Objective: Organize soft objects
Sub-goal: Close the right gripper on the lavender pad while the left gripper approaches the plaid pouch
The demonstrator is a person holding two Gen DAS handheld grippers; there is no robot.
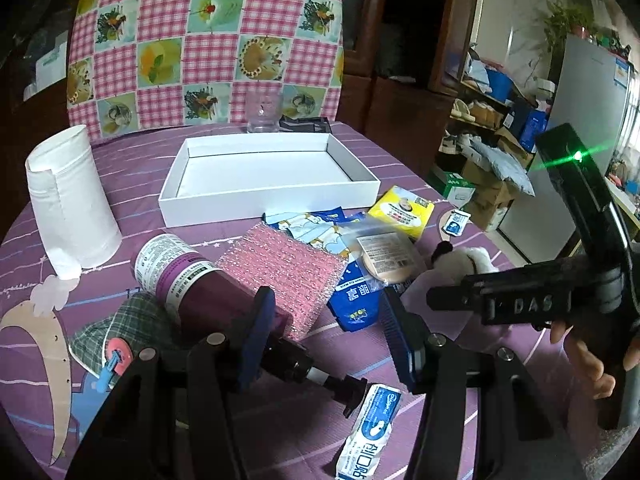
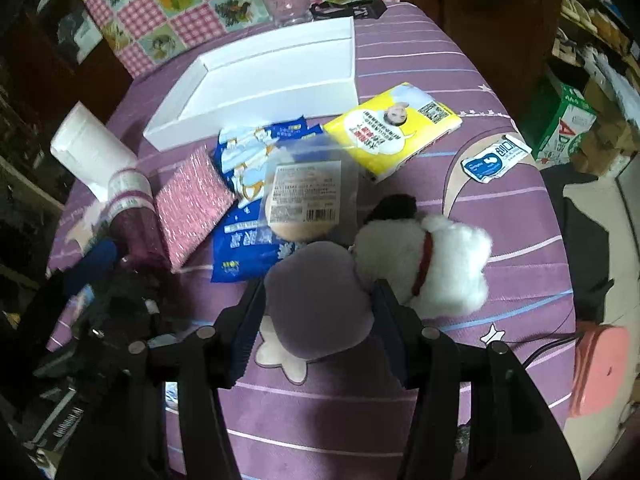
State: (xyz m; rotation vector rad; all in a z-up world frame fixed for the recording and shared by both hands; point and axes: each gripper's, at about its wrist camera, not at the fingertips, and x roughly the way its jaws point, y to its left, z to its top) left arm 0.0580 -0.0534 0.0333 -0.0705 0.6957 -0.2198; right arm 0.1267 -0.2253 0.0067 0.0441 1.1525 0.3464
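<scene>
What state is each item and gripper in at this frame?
white box: open, nothing inside.
purple pump bottle: lying on its side.
toilet paper roll: upright.
plush dog: lying on the bed.
purple puff: between the right gripper's fingers, gripped.
left gripper: open, holding nothing.
right gripper: shut on the puff.
clear glass: upright behind the box.
</scene>
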